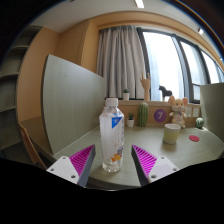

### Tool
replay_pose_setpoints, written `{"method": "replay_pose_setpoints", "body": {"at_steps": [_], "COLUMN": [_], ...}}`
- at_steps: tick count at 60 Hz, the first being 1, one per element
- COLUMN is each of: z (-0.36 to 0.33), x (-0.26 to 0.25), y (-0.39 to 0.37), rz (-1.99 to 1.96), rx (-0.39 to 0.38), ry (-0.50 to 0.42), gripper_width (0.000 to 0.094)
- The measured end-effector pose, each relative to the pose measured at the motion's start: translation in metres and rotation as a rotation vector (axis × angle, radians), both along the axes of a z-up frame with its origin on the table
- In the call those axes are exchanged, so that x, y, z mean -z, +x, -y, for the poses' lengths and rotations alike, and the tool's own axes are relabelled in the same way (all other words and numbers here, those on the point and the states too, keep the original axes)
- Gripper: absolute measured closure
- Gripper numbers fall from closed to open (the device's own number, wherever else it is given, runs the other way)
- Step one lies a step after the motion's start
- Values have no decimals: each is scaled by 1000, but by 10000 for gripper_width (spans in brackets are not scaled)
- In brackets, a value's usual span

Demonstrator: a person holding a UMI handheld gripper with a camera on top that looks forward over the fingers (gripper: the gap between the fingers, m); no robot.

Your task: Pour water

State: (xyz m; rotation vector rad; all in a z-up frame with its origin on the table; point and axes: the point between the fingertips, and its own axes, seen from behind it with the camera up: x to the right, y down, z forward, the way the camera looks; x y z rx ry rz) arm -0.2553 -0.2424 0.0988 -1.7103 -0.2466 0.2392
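Two fingers: gripper [112, 160] spread wide, holding nothing
Bottle: capped water bottle [111, 134] upright between the fingers, gaps either side
Cup: paper cup [172, 133] far right on desk [200, 150]
Risk: an off-centre squeeze could topple the bottle

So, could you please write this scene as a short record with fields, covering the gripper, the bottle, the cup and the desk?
gripper: two fingers with pink pads, open
bottle: clear plastic water bottle with white cap, upright on the desk, between the fingers and nearer the left one
grip: contact with the pads cannot be confirmed
cup: small pale paper cup, upright, beyond the right finger
desk: light-coloured desk top
background: grey curtain beside a window
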Motion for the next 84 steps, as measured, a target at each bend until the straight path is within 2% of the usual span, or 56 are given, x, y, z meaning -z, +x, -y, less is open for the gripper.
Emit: {"method": "replay_pose_setpoints", "body": {"at_steps": [15,21,29,38,41,43,51,58,68,84], "z": [-63,-81,-93,-96,-95,-95,-94,-120,-173,-253], "x": [-3,5,8,5,5,4,2,0,-28,-67], "y": [-31,-35,-26,-28,-27,-27,-27,-2,38,83], "rz": [35,60,98,85,73,50,21,-30,-299,-961], "rx": [4,31,77,64,68,75,73,130,212,196], "ry": [11,0,21,52,53,50,38,2,-45,-103], "gripper_width": [207,211,365,530,536,573,573,573,572,571]}}
